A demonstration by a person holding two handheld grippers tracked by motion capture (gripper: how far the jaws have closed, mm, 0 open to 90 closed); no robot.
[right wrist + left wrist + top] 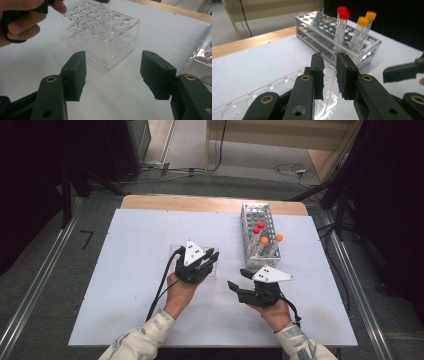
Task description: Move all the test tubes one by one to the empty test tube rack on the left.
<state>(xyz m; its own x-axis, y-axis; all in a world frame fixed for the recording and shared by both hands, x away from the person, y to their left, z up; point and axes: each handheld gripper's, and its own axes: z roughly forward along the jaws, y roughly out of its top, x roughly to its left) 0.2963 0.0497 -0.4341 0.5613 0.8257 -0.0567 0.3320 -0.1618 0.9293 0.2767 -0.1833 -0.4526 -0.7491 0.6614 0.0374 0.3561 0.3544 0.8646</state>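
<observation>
Clear glass tube uncapped, upright over acrylic rack, left fingers clamping it, right fingers apart

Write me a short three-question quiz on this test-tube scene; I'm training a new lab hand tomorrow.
1. True or false: the left gripper is shut on an uncapped clear tube.
2. Which cap colours show in the metal rack? A red and orange; B blue and green.
3. Fill in: the right gripper has its jaws ____.

Key: 1 true; 2 A; 3 open, nothing between them.
</observation>
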